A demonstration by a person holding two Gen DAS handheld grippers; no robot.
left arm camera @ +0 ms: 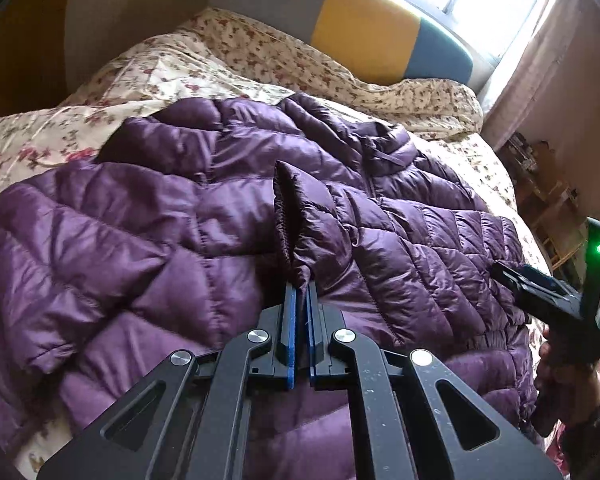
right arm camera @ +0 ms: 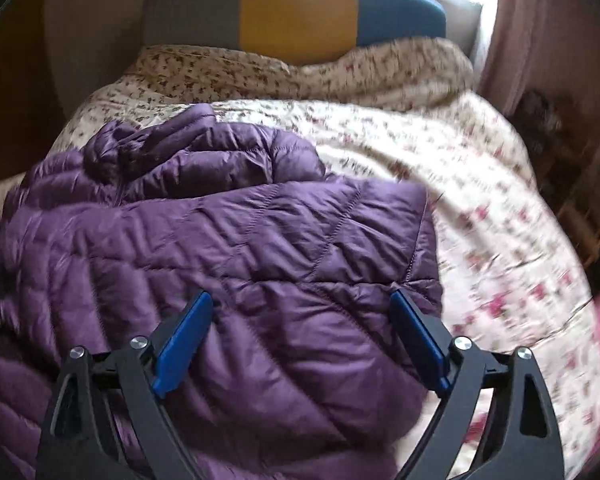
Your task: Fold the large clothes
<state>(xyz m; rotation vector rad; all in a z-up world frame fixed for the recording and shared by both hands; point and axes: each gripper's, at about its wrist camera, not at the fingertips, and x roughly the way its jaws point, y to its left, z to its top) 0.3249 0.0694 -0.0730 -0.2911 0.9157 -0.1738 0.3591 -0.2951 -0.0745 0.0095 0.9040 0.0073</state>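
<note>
A purple quilted puffer jacket (left arm camera: 204, 216) lies spread on a floral bed quilt (left arm camera: 112, 80). My left gripper (left arm camera: 301, 286) is shut on a raised fold of the jacket (left arm camera: 296, 216), which stands up from the blue pads. The right gripper's black body (left arm camera: 540, 288) shows at the right edge of the left wrist view, held by a hand. In the right wrist view, my right gripper (right arm camera: 300, 300) is open, its blue fingers (right arm camera: 184, 336) spread wide over the jacket's lower right part (right arm camera: 284, 248), holding nothing.
A grey, yellow and blue headboard (left arm camera: 364, 24) stands at the bed's far end under a bright window. A pink curtain (right arm camera: 540, 40) hangs at the right. Shelving clutter (left arm camera: 548, 184) sits beyond the bed's right side. The quilt (right arm camera: 480, 200) lies bare right of the jacket.
</note>
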